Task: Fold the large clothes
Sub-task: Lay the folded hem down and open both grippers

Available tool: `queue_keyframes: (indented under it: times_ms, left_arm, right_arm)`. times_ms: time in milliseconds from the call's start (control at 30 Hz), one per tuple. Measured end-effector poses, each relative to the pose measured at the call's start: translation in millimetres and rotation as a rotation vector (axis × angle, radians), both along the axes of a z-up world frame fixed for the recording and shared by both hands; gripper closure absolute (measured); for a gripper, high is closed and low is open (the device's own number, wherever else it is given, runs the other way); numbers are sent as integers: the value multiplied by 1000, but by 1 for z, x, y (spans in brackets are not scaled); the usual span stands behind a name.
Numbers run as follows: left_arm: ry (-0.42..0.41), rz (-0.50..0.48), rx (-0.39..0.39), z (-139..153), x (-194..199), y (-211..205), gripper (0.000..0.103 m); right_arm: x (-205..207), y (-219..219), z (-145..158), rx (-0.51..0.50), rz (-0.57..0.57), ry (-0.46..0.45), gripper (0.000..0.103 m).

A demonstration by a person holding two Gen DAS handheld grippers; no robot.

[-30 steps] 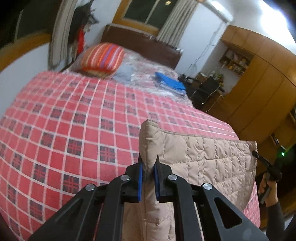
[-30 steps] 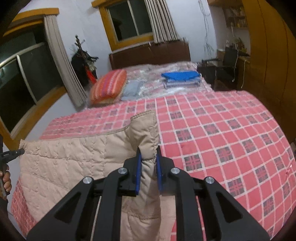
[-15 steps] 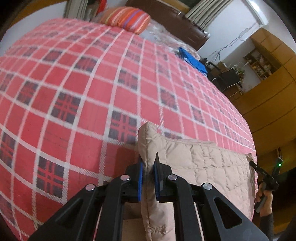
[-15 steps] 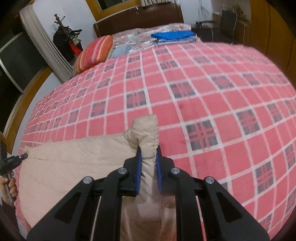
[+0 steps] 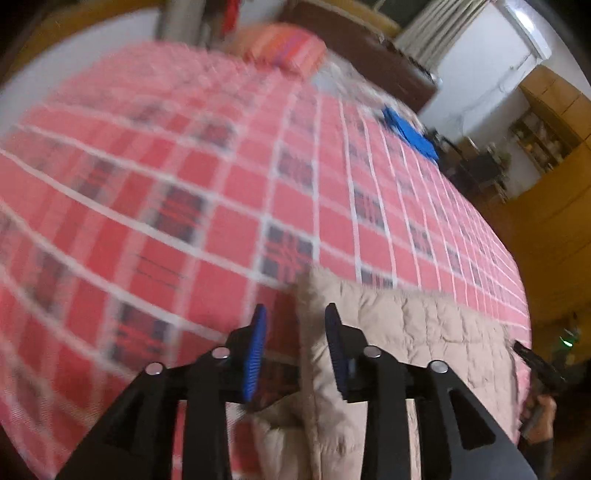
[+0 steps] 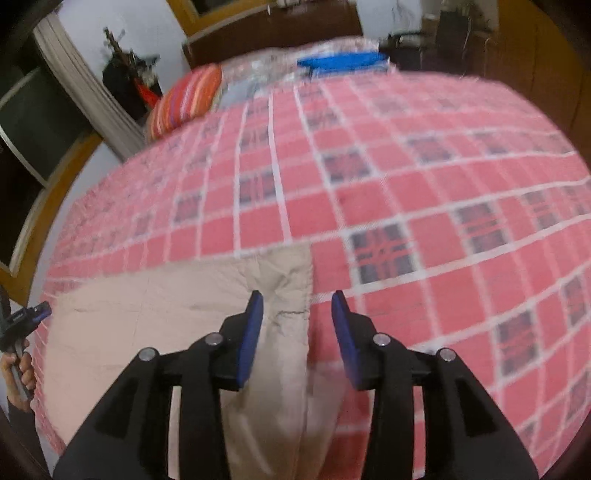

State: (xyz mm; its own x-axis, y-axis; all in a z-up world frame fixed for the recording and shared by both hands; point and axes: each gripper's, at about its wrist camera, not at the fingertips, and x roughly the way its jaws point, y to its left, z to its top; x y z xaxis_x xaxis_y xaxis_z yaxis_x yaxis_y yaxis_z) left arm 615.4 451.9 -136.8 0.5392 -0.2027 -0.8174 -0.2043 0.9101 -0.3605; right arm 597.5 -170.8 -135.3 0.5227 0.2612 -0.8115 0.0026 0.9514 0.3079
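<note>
Closest to me, the left gripper (image 5: pixel 293 347) is standing with its blue pads (image 5: pixel 255 350) spread apart, pinching nothing; the corner of the beige quilted garment (image 5: pixel 406 332) is lying between and just past them, its edge closer to the right-hand pad. I am seeing the same on the other side — the right gripper (image 6: pixel 297 332) is holding its pads (image 6: pixel 251 332) wide, and the garment's (image 6: pixel 147 314) other corner is sitting in the gap, nearer the left-hand pad, with a stitched hem running up its right edge. The cloth is resting flat on the red checked bedspread (image 5: pixel 184 206), spread along the near edge of the bed, puckered a little at both corners.

At the far right of the left wrist view a hand (image 5: pixel 541 417) is gripping the other tool's handle; at the far left of the right wrist view a hand (image 6: pixel 18 373) is doing likewise.

Farther off, the bedspread is running blurred toward the headboard (image 6: pixel 273 29). A striped pillow (image 6: pixel 184 99) is lying at the top left, and a folded blue cloth (image 6: pixel 341 61) is lying at the top right — both well apart from the garment. Beyond, curtains (image 5: pixel 436 33) are hanging by the wall.
</note>
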Motion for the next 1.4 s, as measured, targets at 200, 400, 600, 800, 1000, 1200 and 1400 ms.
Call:
queue_keyframes:
  times_ms: [200, 400, 600, 800, 1000, 1200, 1400]
  left_arm:
    - [-9, -197, -142, 7, -22, -46, 67]
    - [133, -158, -104, -60, -19, -51, 86]
    - [60, -159, -93, -23, -39, -49, 82]
    - [10, -292, -147, -9, -109, -74, 77]
    - [76, -246, -157, -50, -109, -66, 92]
    - [-72, -280, -136, 13, -173, -62, 77]
    - [-31, -360, -91, -14, -212, -91, 74]
  right_arm:
    - [-43, 6, 6, 137, 106, 31, 67]
    - [-49, 5, -38, 169, 82, 120, 86]
    - [-61, 6, -26, 179, 87, 103, 89]
    - [-114, 32, -4, 194, 209, 61, 89]
    - [-107, 48, -39, 104, 181, 124, 100]
    - [-145, 56, 2, 137, 201, 45, 91]
    - [-190, 69, -10, 138, 254, 46, 91]
